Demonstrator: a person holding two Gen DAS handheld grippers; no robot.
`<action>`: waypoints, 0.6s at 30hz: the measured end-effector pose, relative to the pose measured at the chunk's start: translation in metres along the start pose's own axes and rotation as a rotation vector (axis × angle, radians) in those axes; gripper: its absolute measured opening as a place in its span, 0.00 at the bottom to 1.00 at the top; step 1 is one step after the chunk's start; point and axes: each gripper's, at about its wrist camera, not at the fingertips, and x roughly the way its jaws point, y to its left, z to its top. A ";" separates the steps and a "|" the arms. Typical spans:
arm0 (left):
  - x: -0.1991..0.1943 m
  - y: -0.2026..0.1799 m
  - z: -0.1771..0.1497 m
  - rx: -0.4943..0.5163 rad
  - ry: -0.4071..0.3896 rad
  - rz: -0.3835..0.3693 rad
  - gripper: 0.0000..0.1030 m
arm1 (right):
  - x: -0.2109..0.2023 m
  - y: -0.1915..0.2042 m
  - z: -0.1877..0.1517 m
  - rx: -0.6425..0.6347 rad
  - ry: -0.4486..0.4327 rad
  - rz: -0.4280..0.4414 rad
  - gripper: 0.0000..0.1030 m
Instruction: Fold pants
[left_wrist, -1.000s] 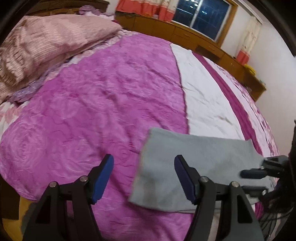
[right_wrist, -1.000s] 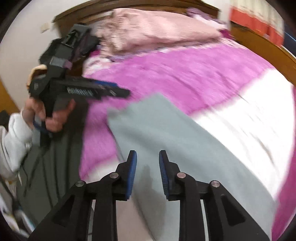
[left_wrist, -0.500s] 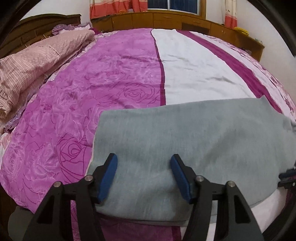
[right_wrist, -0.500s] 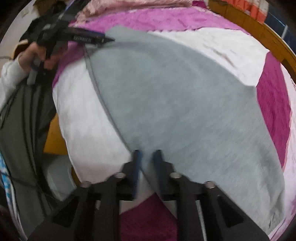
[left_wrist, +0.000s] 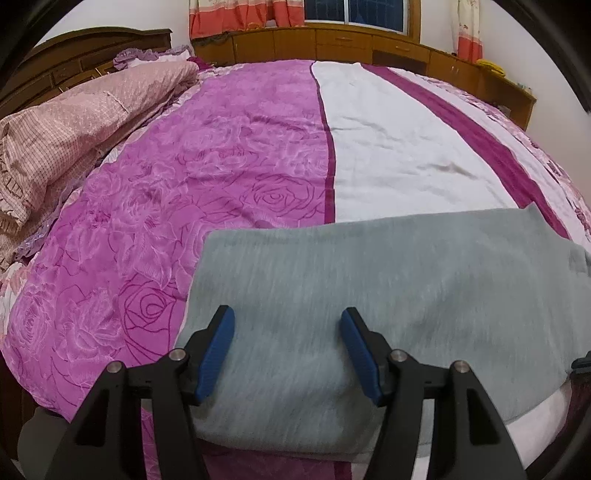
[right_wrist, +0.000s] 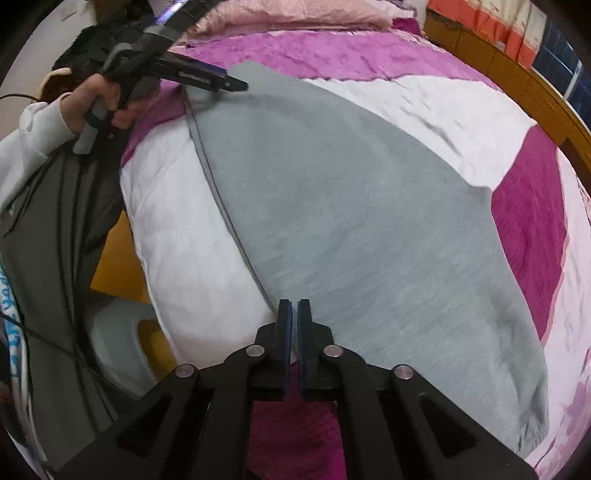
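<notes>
The grey pants (left_wrist: 388, 288) lie flat and folded across the near edge of the bed; they also fill the right wrist view (right_wrist: 369, 221). My left gripper (left_wrist: 288, 332) is open, its blue pads hovering over the pants' left end, holding nothing. It also shows in the right wrist view (right_wrist: 221, 79), held in a hand above the far end of the pants. My right gripper (right_wrist: 294, 314) has its pads nearly together at the pants' near seam edge; whether cloth is pinched between them is not clear.
The bed (left_wrist: 221, 177) has a magenta rose-patterned cover with a white stripe (left_wrist: 388, 147). Pink pillows (left_wrist: 74, 122) are piled at the left. Wooden cabinets (left_wrist: 351, 44) run along the far wall. The person's body and cables (right_wrist: 44, 229) are at the bedside.
Both grippers have come in over the pants. The right gripper's pads have closed from a small gap to nearly touching at the seam edge. The left gripper stays open.
</notes>
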 end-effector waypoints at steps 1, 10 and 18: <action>0.001 -0.001 0.000 -0.003 0.005 0.004 0.62 | 0.002 0.000 -0.001 -0.002 0.007 -0.010 0.11; 0.003 -0.002 -0.001 0.013 0.005 0.020 0.62 | -0.005 -0.012 -0.005 0.037 -0.016 -0.028 0.00; 0.007 0.003 0.003 -0.009 0.008 0.018 0.64 | -0.001 -0.009 -0.023 0.000 0.058 -0.044 0.00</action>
